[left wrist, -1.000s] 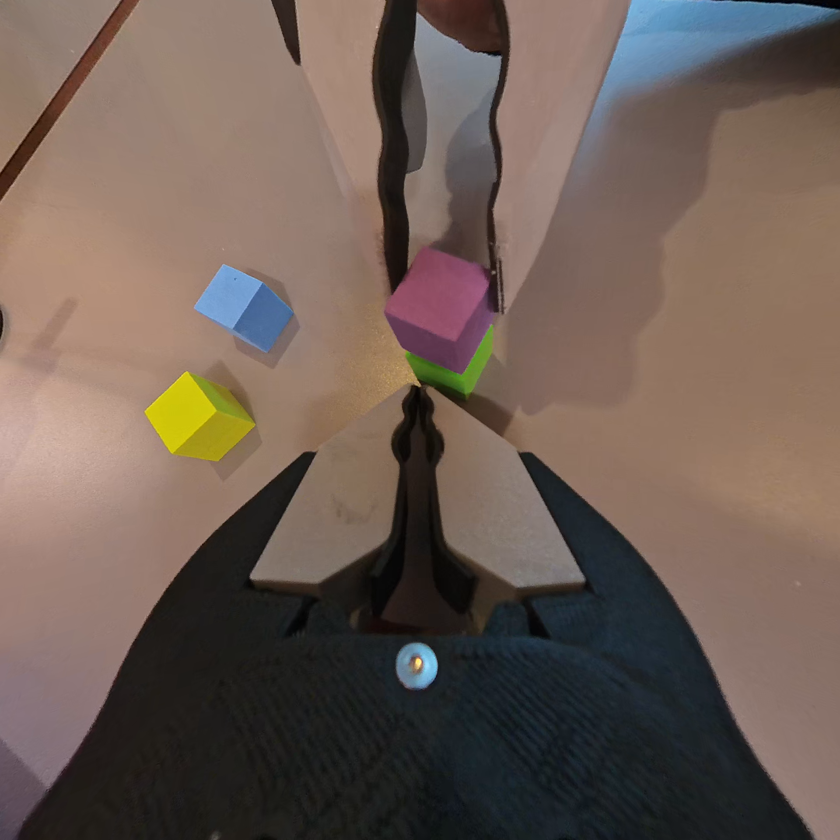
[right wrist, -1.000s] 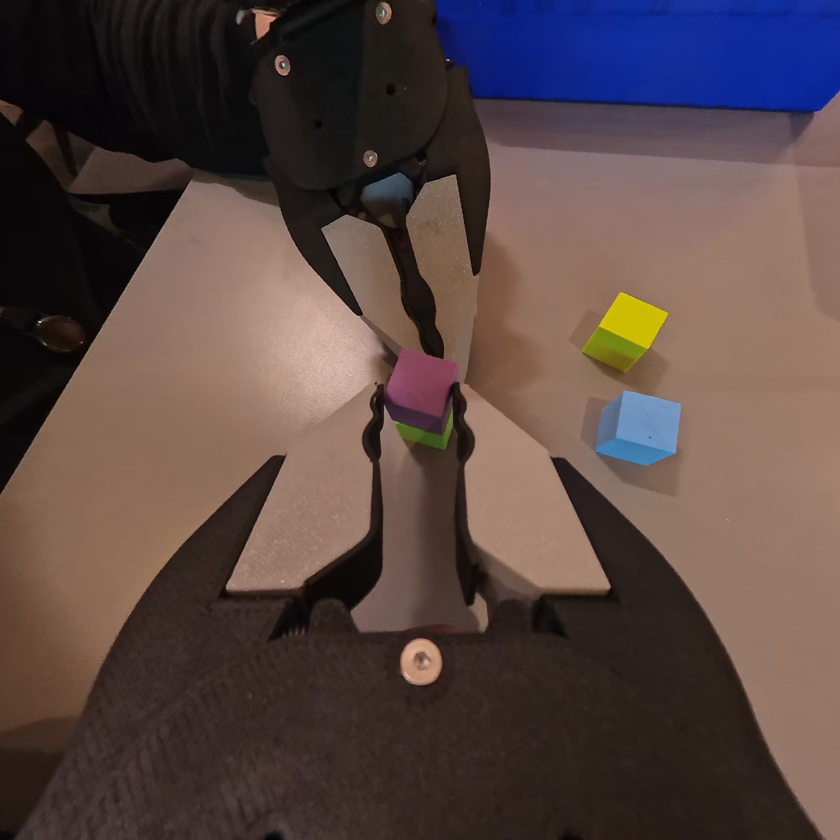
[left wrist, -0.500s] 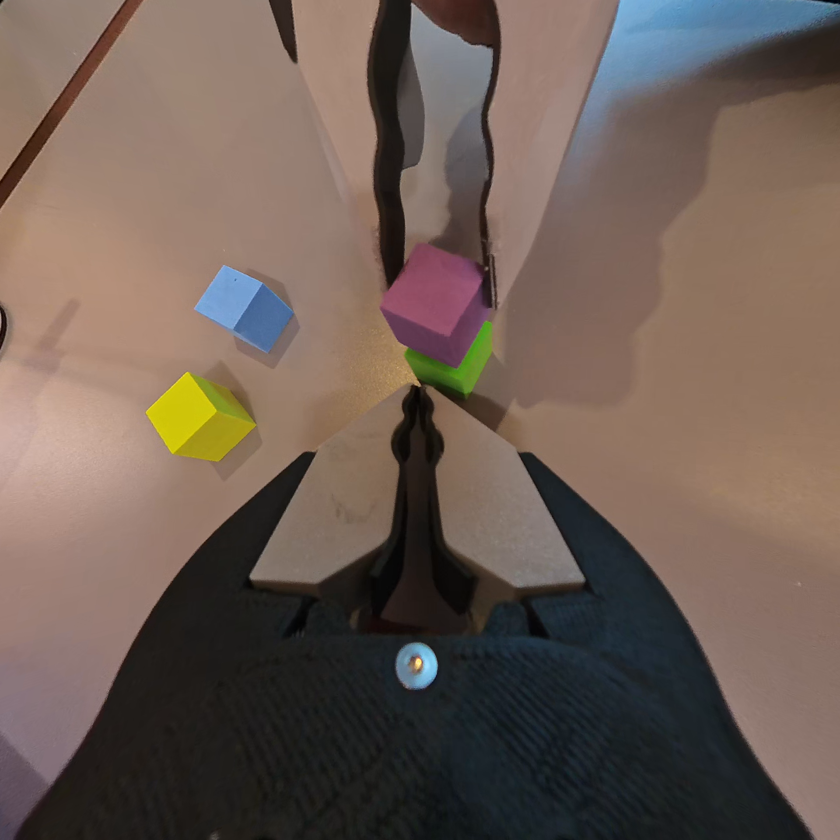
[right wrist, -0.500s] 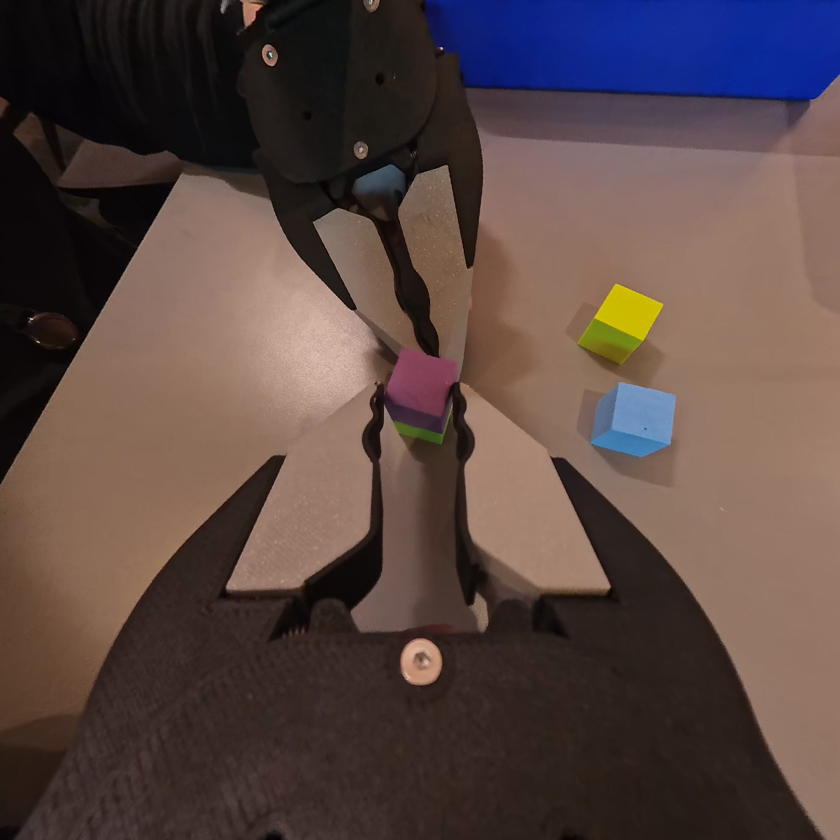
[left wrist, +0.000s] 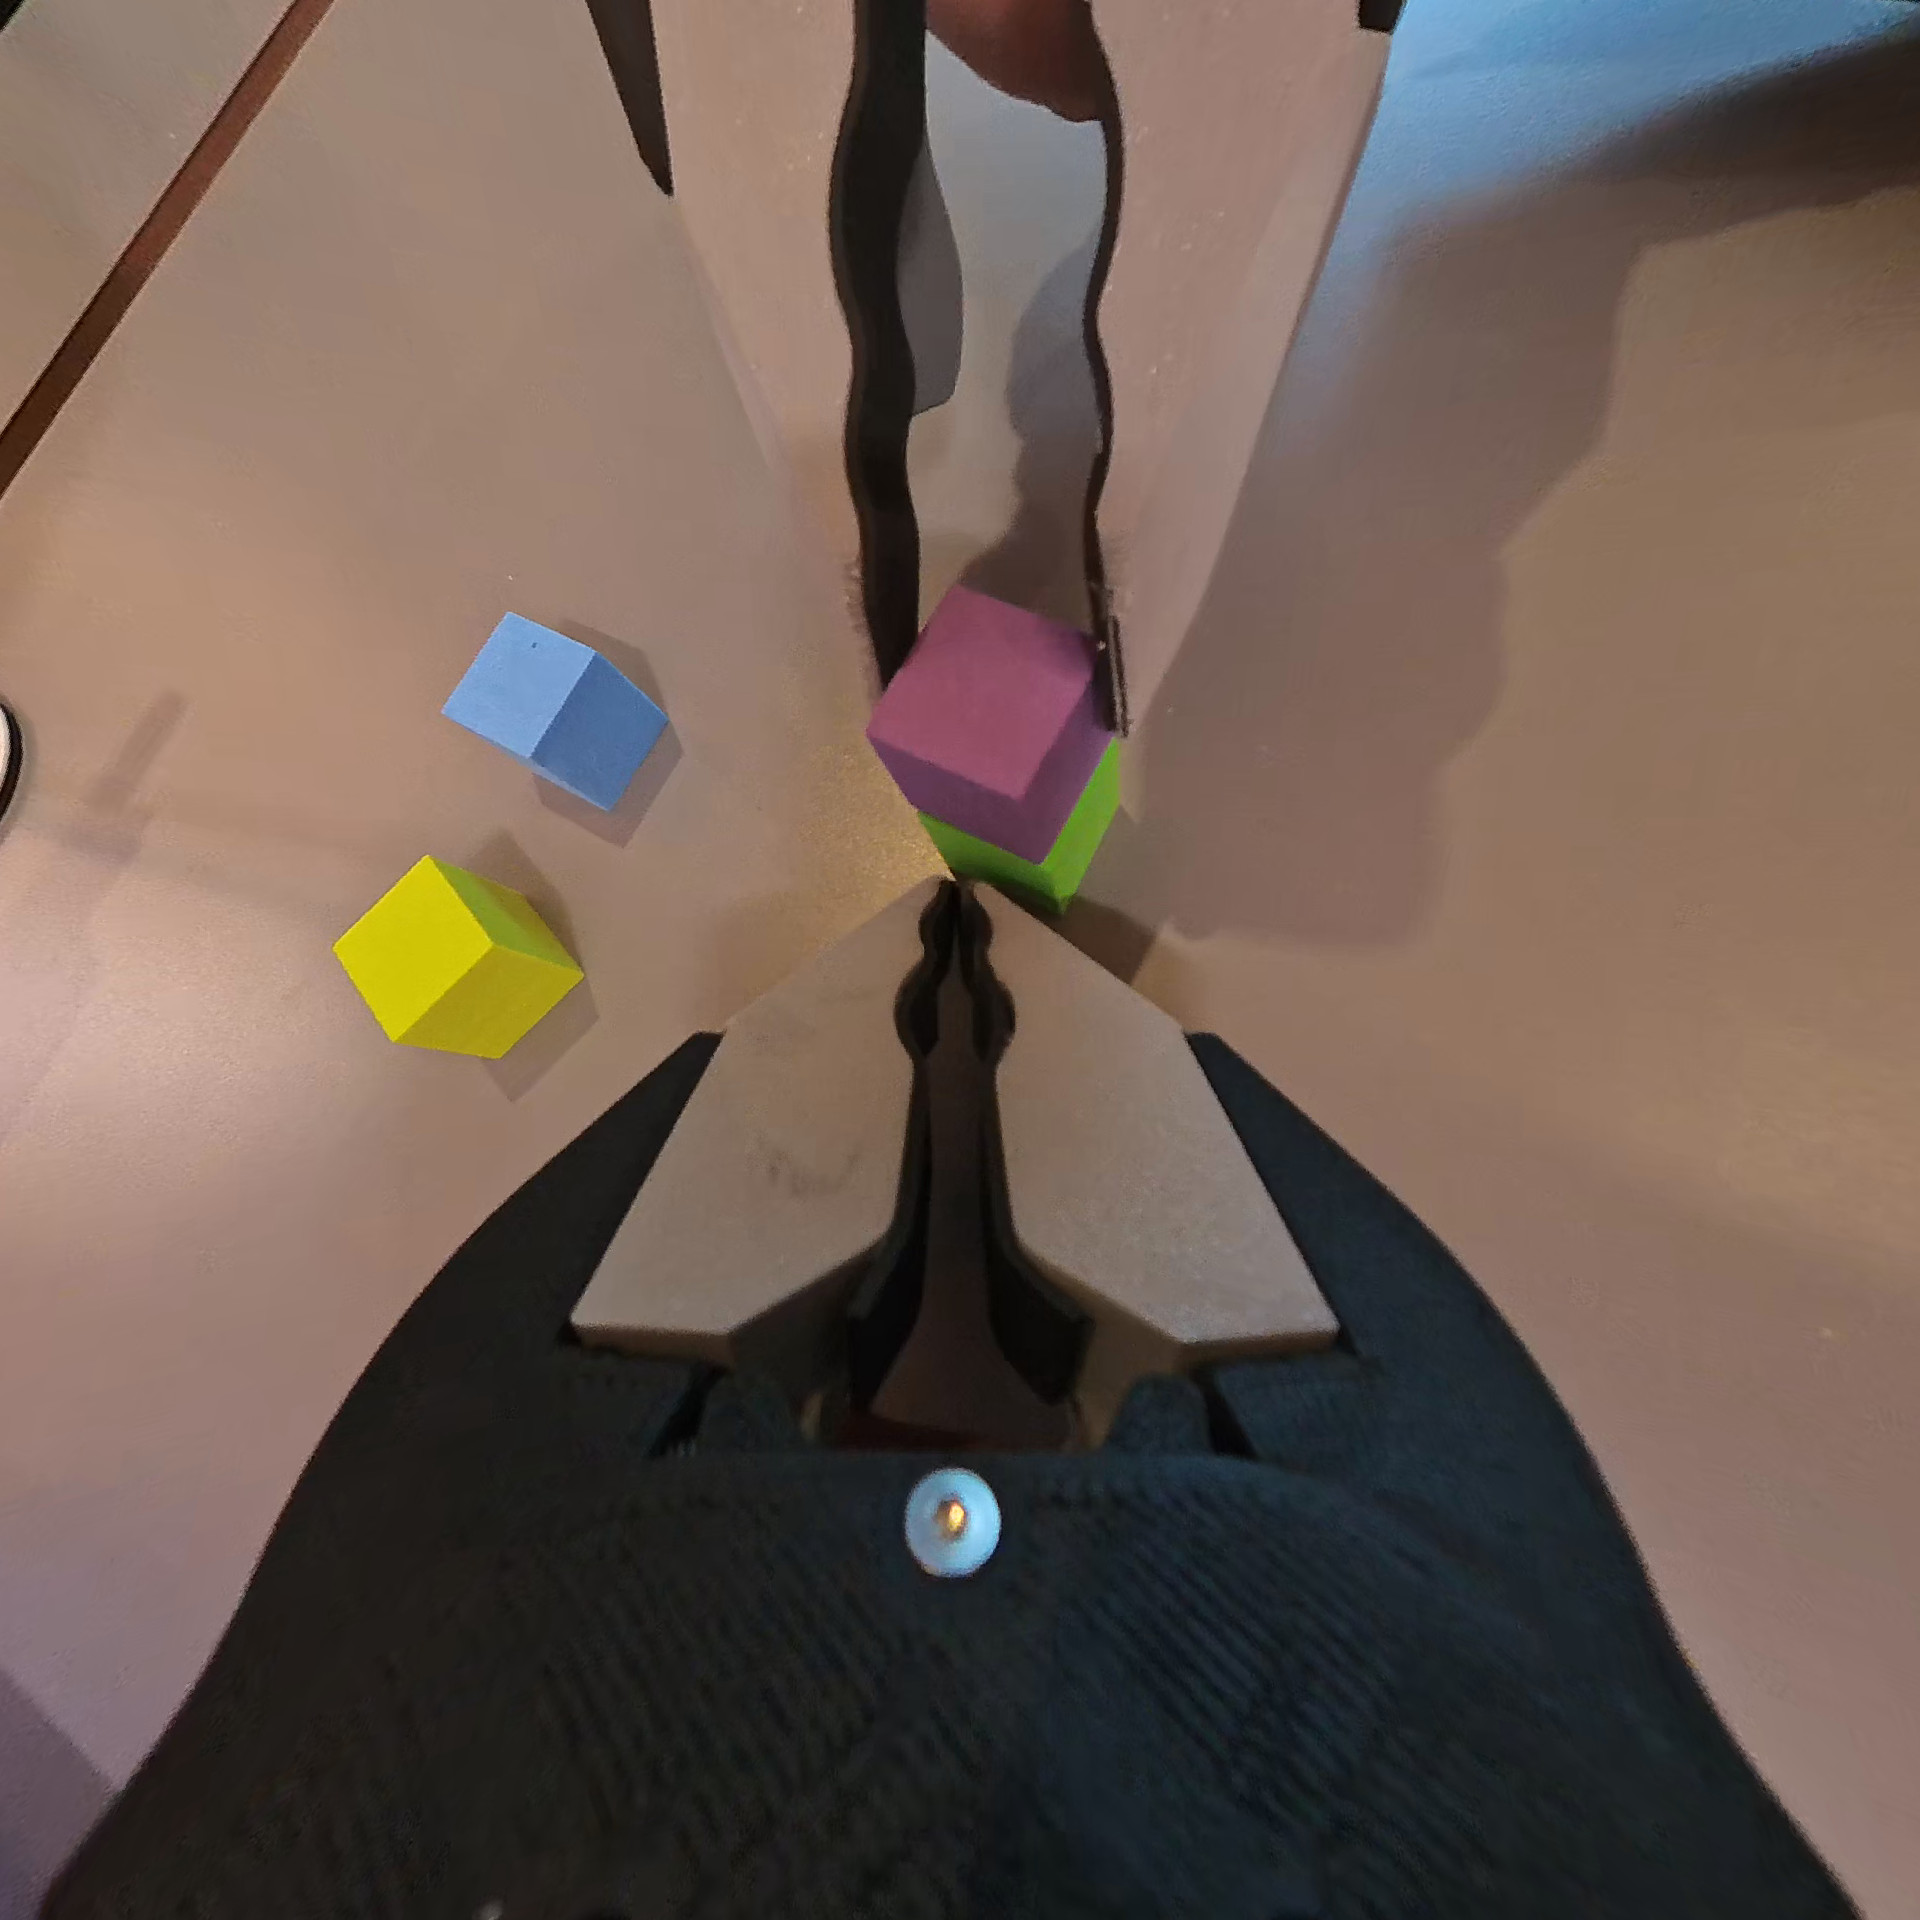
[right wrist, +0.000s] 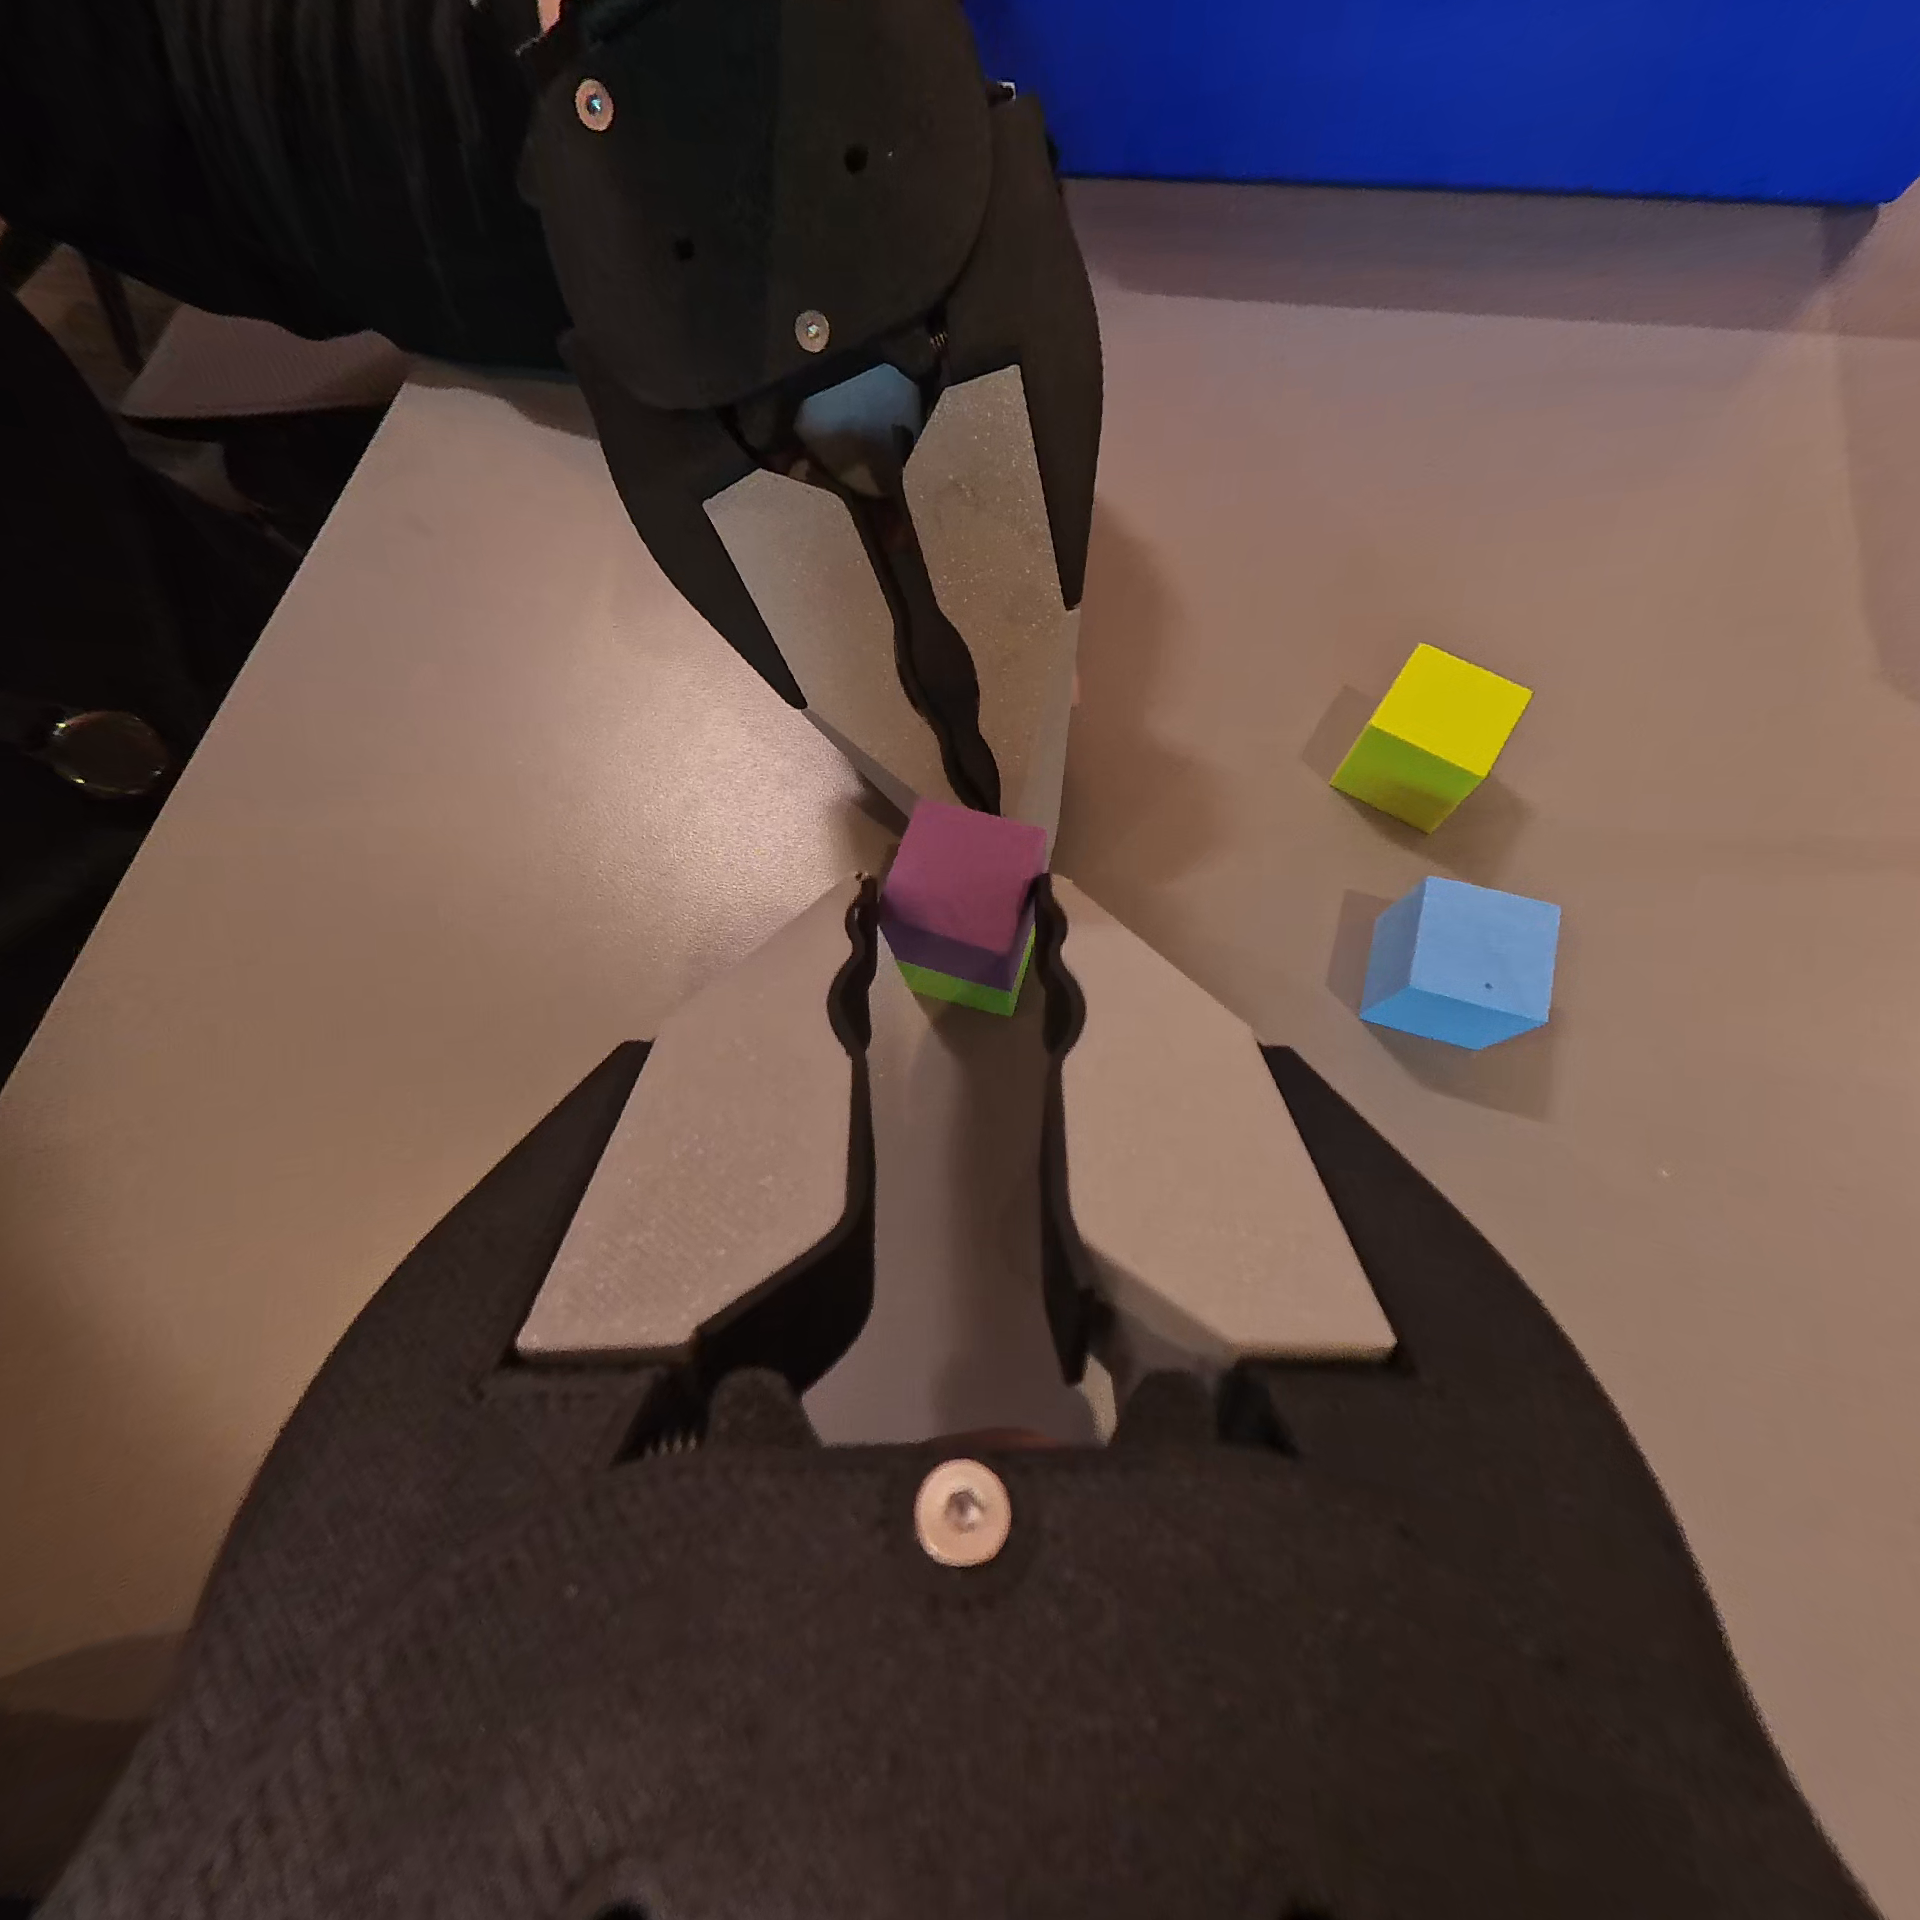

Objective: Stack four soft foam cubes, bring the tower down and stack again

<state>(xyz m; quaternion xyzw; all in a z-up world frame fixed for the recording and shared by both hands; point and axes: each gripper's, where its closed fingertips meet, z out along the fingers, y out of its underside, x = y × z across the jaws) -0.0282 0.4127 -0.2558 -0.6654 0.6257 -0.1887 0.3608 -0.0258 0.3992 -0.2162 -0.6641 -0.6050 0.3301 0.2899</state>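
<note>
On a plain beige table (right wrist: 1558, 416), four foam cubes are lying in two groups. Going left to right in the right wrist view, the purple cube (right wrist: 961, 883) is sitting on top of the green cube (right wrist: 961, 987), a two-high stack near the table's middle. The right gripper (right wrist: 948, 902) is reaching in from the near side, and its two black fingers (right wrist: 1047, 935) are flanking the purple cube at a narrow spread, one on each side; whether they are pressing it cannot be told for sure. The left gripper (right wrist: 977, 795) is coming in from the far side, its jaws closed together with nothing between them and its tip sitting just behind the purple cube's far top edge.

Well to the right of the stack, the yellow cube (right wrist: 1439, 727) is resting farther away and the blue cube (right wrist: 1465, 961) is resting nearer, close to each other but apart. A blue panel (right wrist: 1455, 94) is standing along the far edge.

From the left wrist view the layout is mirrored: the blue cube (left wrist: 556, 707) and yellow cube (left wrist: 457, 956) are lying at left, and the purple cube (left wrist: 987, 707) is sitting slightly askew over the green cube (left wrist: 1060, 842), just beyond the left gripper (left wrist: 951, 894).
</note>
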